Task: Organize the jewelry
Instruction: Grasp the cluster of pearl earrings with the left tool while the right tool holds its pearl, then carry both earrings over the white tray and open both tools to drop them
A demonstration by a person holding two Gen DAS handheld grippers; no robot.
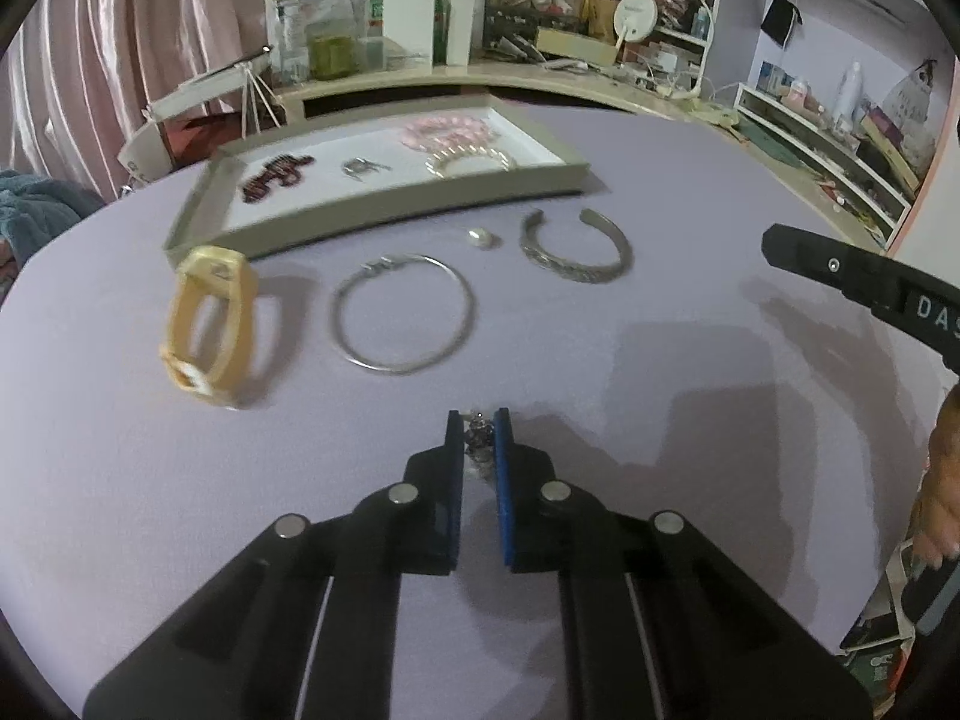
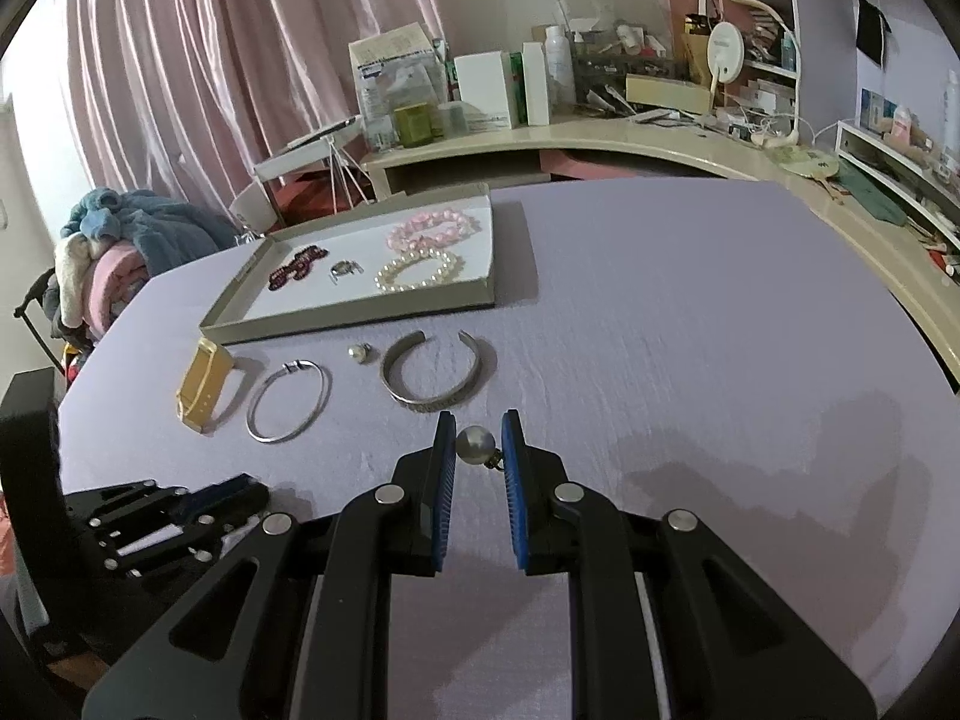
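My left gripper (image 1: 478,420) is shut on a small dark beaded piece (image 1: 480,438) just above the lilac tablecloth. My right gripper (image 2: 478,420) is shut on a pearl earring (image 2: 476,443). Ahead lie a yellow watch-like band (image 1: 210,324), a thin silver bangle (image 1: 396,369), a loose pearl (image 1: 480,236) and a wide silver cuff (image 1: 576,270). Behind them the grey tray (image 1: 372,216) holds a dark red bead piece (image 1: 273,177), a silver clasp (image 1: 360,168), a pink bead bracelet (image 2: 432,225) and a pearl bracelet (image 2: 420,270).
A cluttered desk (image 2: 600,132) with boxes, bottles and a round mirror curves behind the table. Pink curtains (image 2: 180,60) hang at the left, and folded blankets (image 2: 120,240) are piled beside the table. A hand (image 1: 942,480) shows at the right edge.
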